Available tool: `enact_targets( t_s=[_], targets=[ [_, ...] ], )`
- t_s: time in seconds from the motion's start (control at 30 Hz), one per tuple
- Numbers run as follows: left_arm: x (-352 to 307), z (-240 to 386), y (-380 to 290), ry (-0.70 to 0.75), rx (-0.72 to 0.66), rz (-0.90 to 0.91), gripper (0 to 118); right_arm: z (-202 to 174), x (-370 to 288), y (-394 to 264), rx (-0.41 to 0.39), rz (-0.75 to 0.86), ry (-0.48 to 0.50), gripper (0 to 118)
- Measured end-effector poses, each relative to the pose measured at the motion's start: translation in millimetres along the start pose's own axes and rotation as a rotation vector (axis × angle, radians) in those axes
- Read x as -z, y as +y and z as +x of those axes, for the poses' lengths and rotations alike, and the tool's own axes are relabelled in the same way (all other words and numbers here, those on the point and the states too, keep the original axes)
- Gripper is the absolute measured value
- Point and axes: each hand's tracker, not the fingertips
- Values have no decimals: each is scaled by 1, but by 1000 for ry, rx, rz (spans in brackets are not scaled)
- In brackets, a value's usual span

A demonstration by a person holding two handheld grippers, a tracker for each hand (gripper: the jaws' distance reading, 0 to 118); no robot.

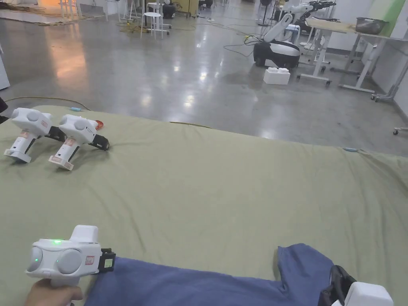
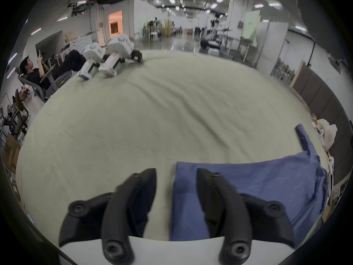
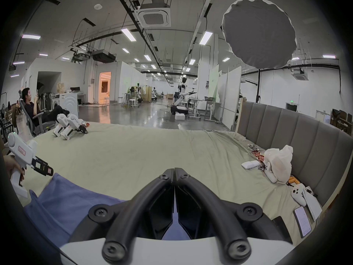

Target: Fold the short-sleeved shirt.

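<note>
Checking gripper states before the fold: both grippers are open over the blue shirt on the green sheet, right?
Not quite. The right gripper is shut, its jaws meeting tip to tip in the right gripper view. The left gripper is open over the blue shirt on the green sheet.

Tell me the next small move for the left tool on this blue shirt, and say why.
Probably lower the left tool a touch and close it on the shirt's near edge. Its jaws stand open astride that edge, one over the shirt, one over the green sheet, gripping nothing. The right tool is shut above the shirt; whether it grips cloth isn't visible.
</note>
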Motion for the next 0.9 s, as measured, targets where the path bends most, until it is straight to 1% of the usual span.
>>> enact_targets(
  t_s=[0.07,0.1,0.23,0.33,0.4,0.47,0.5,0.53,0.57,0.6,0.63,0.67,0.7,0.8,0.83,0.87,0.9],
  targets=[
    [11,-1,4,-10,-17,-17,74,5,2,-5,-7,-21,-11,0],
    [9,0,5,-17,-23,-28,77,7,3,-7,-9,-31,-16,0],
    [21,8,8,-24,-31,-68,79,15,6,-16,-9,-72,-34,0],
    [21,23,7,14,30,-92,76,21,8,-21,-5,-100,-44,0],
    [17,26,8,20,49,-81,62,24,9,-24,-6,-116,-49,0],
    [9,34,4,10,62,-55,37,27,12,-28,0,-136,-54,0],
    [11,31,5,-2,63,-49,27,28,13,-30,5,-142,-56,0],
    [9,34,4,-17,71,-45,18,30,15,-31,9,-147,-57,0],
    [7,37,2,-23,78,-41,12,32,17,-32,13,-155,-57,0],
    [5,39,0,-27,82,-37,9,33,20,-31,14,-163,-57,0],
    [7,33,2,-51,78,-37,9,37,24,-31,19,-170,-58,0],
    [4,33,1,-47,74,-33,4,41,28,-30,26,-180,-63,0],
    [0,33,0,-48,69,-24,2,45,34,-29,29,-196,-65,0],
    [-13,26,1,-75,45,17,1,66,62,-23,60,-285,-60,2],
    [-21,26,0,-86,43,40,1,74,75,-22,80,-328,-39,3],
    [-27,24,0,-94,44,66,1,85,90,-21,104,-380,-33,13],
    [-30,22,1,-100,47,81,1,91,104,-20,102,-427,-37,28]
  ],
)
